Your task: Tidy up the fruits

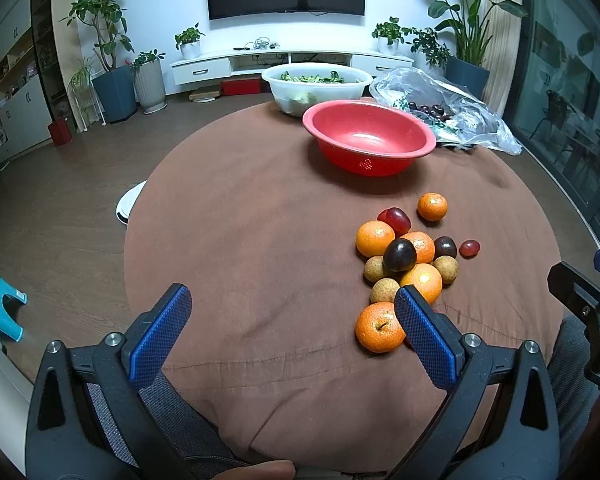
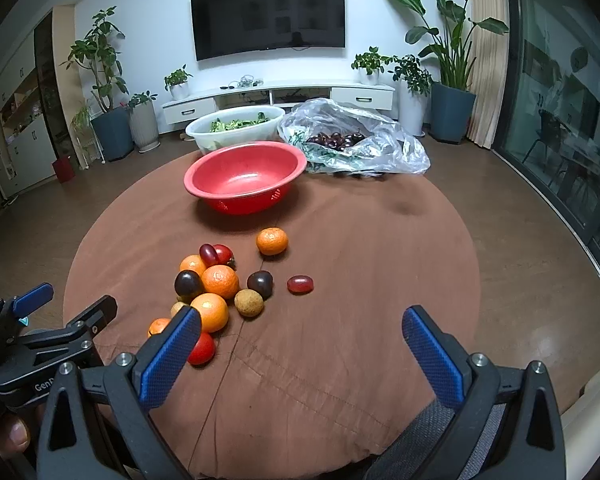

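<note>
- Your left gripper (image 1: 292, 312) hangs over the near edge of a round table under a brown cloth (image 1: 240, 240), tilted downward. Its two blue-padded fingers (image 1: 160, 332) stand spread as wide as they go, with nothing between them but bare cloth.
- The right-hand finger of that gripper partly hides the nearest fruit in the left wrist view.
- The fruit pile (image 1: 408, 264) lies on the cloth, right of centre in the left wrist view and near you. It holds several oranges, small tan round fruits, and dark plums, most of them touching.
- Nearest you in the pile is a stemmed orange (image 1: 378, 328), just beside the left gripper's right-hand finger.
- A small red tomato (image 2: 202, 350) sits at the near edge of the pile, seen from the right wrist.
- One orange (image 2: 272, 241) sits alone on the far side of the pile, and a red grape (image 2: 300, 284) lies alone to the right of the pile.
- A red bowl (image 2: 244, 176) stands beyond the pile, toward the far side of the table. Nothing is in it.
- Behind it is a white basin (image 2: 236, 128) holding green leaves.
- Right of the basin lies a clear plastic bag (image 2: 380, 148) with dark cherries inside.
- Your right gripper (image 2: 300, 332) hangs over the near cloth, right of the pile, tilted downward. Its fingers are also fully spread and hold nothing.
</note>
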